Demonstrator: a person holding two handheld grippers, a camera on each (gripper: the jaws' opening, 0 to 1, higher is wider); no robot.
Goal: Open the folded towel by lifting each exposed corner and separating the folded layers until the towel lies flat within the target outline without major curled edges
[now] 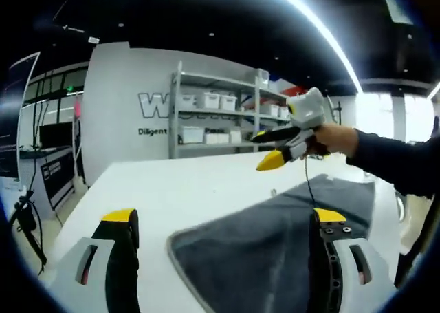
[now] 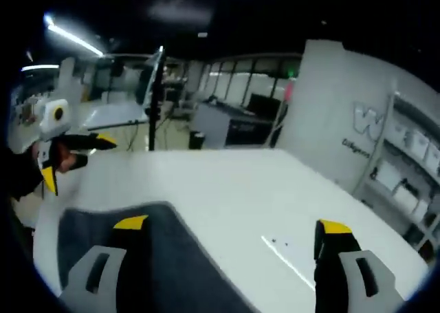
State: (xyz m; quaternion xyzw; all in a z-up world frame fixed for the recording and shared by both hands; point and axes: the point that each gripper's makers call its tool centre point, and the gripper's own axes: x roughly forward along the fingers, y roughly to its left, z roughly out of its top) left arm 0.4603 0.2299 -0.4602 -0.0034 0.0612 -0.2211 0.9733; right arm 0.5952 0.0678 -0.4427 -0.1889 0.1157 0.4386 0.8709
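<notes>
Towel (image 1: pixel 275 244) is laid flat on white table (image 1: pixel 185 189), long axis running away from left gripper (image 1: pixel 223 220) toward right gripper (image 1: pixel 278 148). Both jaw pairs are spread wide, nothing held.

One grey towel (image 1: pixel 275 244) lies on one white counter (image 1: pixel 192 189), under and ahead of the left hand-held gripper (image 1: pixel 223 220).

Two hand-held grippers are in play: the left one, jaws apart with two yellow tips, and the right hand-held gripper (image 1: pixel 275 148) held by one hand (image 1: pixel 330 139) above the towel's far side, also with two yellow-tipped jaws.

Beyond the counter, ahead of the left hand-held gripper, stands one shelving unit (image 1: pixel 220 110) with three visible shelves carrying several white bins; their exact number cannot be told.

In the right gripper view, one dark pole (image 2: pixel 155 100) stands past the counter.
</notes>
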